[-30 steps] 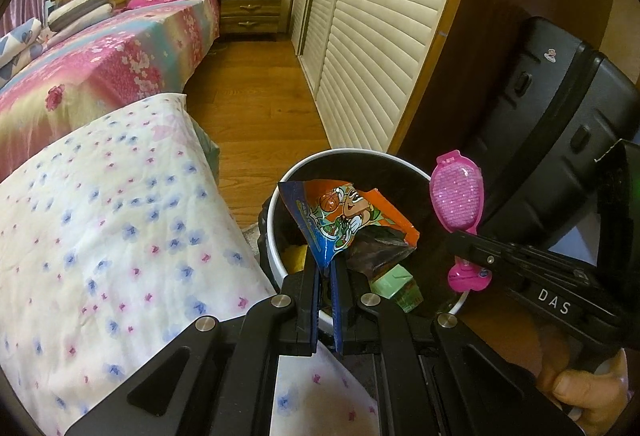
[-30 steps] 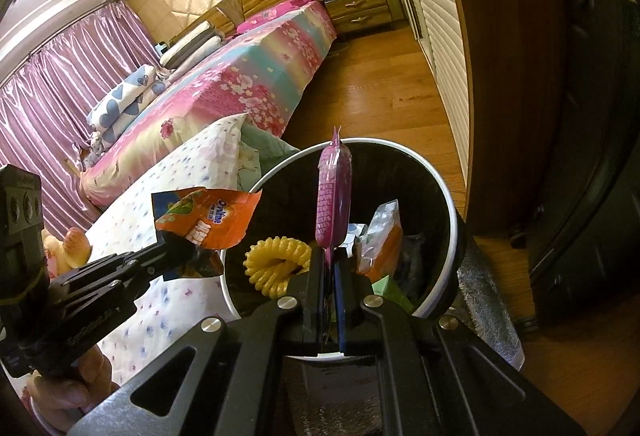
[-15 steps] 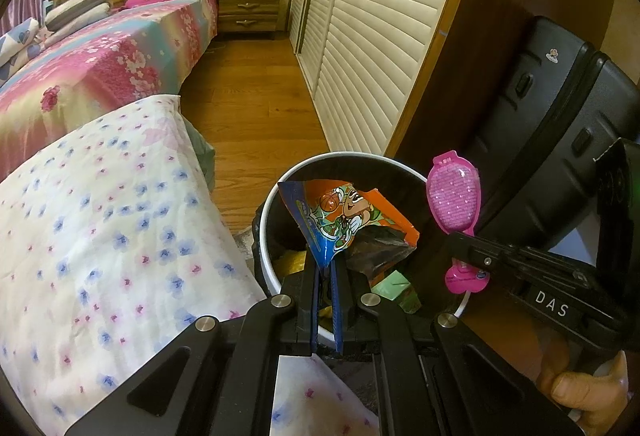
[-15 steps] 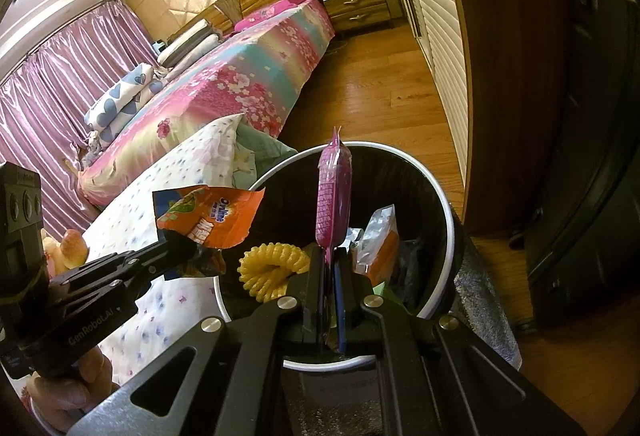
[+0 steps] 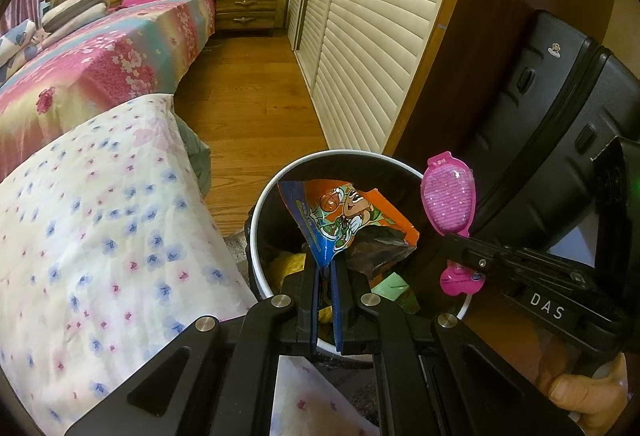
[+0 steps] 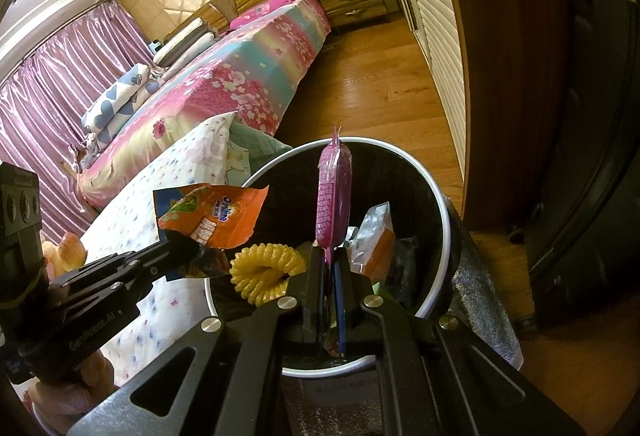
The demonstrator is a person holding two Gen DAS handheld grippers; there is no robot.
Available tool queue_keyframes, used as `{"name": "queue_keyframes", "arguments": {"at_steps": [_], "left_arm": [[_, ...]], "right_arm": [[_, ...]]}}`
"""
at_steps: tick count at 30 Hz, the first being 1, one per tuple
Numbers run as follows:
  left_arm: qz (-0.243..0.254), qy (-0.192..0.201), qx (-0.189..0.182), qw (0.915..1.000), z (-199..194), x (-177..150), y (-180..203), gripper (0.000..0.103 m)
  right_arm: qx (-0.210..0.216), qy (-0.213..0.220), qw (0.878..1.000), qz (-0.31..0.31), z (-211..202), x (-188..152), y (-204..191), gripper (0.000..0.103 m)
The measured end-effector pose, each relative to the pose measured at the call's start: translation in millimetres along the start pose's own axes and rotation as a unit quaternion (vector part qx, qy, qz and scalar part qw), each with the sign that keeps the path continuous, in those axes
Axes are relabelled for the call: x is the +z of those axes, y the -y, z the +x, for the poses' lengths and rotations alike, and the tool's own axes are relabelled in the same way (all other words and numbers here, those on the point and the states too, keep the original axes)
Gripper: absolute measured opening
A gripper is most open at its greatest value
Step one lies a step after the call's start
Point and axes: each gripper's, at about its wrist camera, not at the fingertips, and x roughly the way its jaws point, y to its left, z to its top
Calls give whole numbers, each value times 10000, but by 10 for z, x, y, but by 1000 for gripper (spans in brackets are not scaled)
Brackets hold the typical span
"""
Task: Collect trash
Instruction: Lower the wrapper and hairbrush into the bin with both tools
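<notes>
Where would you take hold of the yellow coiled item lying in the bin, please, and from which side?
Grip one side of the yellow coil across its ribbed loop, coming straight down from above. It lies near the bin's left wall, with its top exposed. The wrapper in the left gripper hangs beside it, so a sideways approach looks blocked.

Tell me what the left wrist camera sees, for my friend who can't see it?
The left gripper pinches an orange snack wrapper over a white-rimmed trash bin that already holds litter. Beside it, the right gripper holds a pink packet near the bin's rim. A flowery pillow and a bed lie to the left.
</notes>
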Motion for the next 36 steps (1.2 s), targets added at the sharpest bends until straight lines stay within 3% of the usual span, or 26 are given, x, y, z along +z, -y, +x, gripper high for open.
{"name": "queue_keyframes", "arguments": {"at_steps": [36], "left_arm": [[21, -100, 37, 9999, 40, 30, 25, 4]], "right_arm": [[-17, -77, 10000, 7, 67, -10, 5, 4]]}}
